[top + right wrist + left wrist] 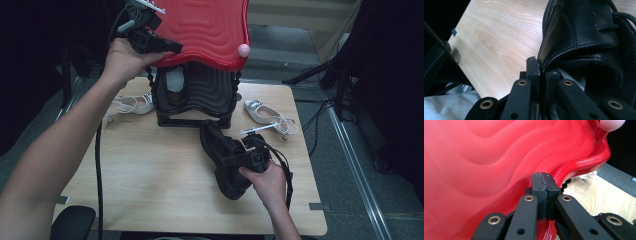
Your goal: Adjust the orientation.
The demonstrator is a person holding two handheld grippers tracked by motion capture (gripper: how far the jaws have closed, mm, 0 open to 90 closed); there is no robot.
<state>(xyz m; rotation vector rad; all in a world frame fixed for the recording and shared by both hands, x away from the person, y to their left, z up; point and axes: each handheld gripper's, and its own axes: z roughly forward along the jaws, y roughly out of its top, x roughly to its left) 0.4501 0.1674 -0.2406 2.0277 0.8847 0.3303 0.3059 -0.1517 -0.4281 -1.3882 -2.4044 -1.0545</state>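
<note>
a light wooden table [150, 175] takes up most of the high view, with dark floor around it. at its far edge stands a black case [195, 100] whose big red lid [205, 30], ridged in waves, is tipped up and back. a pale round knob [243, 50] sits on the lid's front rim.

the left gripper [167, 47], held up high by the left hand [122, 60], has its jaws pinched tight on the lid's edge. the left gripper view shows the two pads pressed together on the red rim, holding the lid open.

the black shoe [225, 160], a leather lace-up, is near the middle right of the table, just in front of the case and, judging by the high view, lifted a little off the wood. the right gripper [240, 157], in the right hand [267, 180], has its jaws closed narrow on the shoe's collar, one pad inside the opening and one outside, as the right gripper view shows.

two pale strappy shoes lie flat, one [132, 105] to the left of the case and one [267, 117] to its right.

the step in hand looks like carrying the black shoe toward the open case. the next move likely calls for keeping the lid held up, raising the shoe over the case's front wall, and lowering it inside before letting go.
</note>
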